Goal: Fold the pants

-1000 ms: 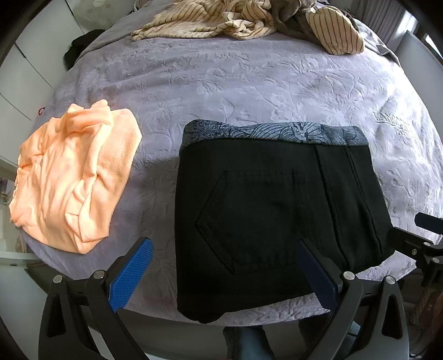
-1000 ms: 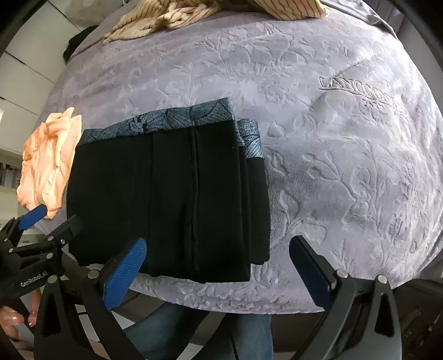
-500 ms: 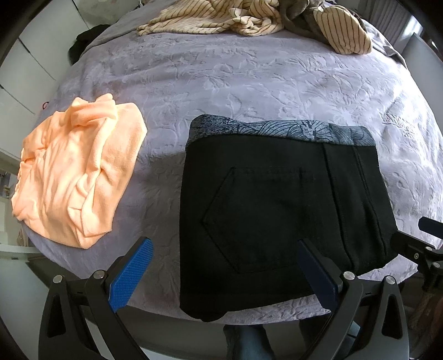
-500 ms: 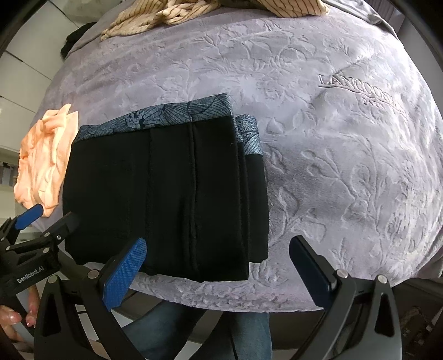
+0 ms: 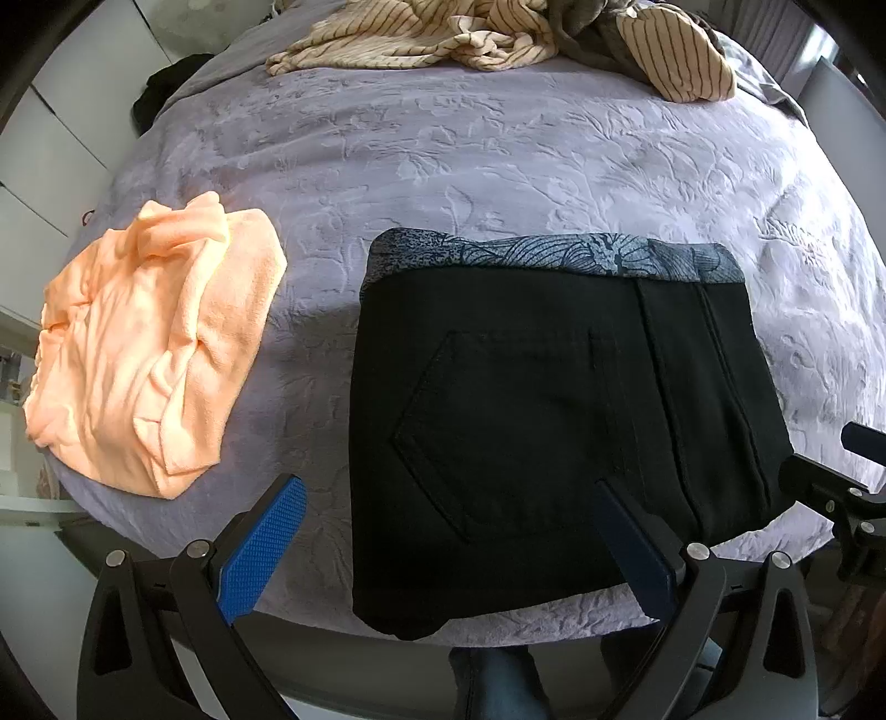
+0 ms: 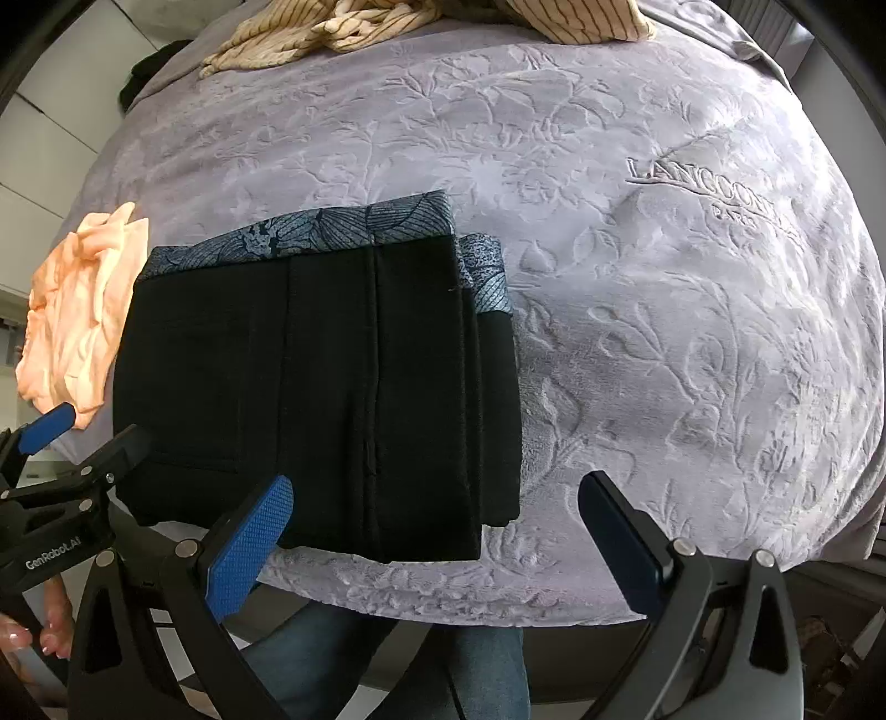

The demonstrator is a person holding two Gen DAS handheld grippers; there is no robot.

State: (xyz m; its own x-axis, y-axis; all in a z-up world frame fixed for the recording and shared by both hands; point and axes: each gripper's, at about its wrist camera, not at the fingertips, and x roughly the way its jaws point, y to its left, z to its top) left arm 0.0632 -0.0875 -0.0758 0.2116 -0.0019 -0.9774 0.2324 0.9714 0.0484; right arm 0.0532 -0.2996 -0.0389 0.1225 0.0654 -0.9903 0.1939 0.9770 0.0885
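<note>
Garment positions, read left to right in the left wrist view: an orange garment [image 5: 149, 354] lies bundled near the left edge of the bed [image 5: 498, 155]; the folded black pants [image 5: 554, 421] lie flat just right of it, apart from it, with the patterned waistband [image 5: 554, 255] on the far side. A striped garment [image 5: 498, 33] lies well beyond, at the far end of the bed.

Change over the last second: the pants keep the same folded shape and place on the bed, while both views shift slightly, so that the pants sit a little lower and farther off in frame. Both claws draw back from the fabric.

The left claw [image 5: 448, 554] is spread, holding nothing; its right finger overlaps the pants in view, and contact cannot be confirmed. The right claw [image 6: 443, 543] is likewise spread and empty, level with the near edge of the pants.

Judgement: the fold appears complete. The right-hand layers sit slightly stepped, which may warrant a final alignment.
</note>
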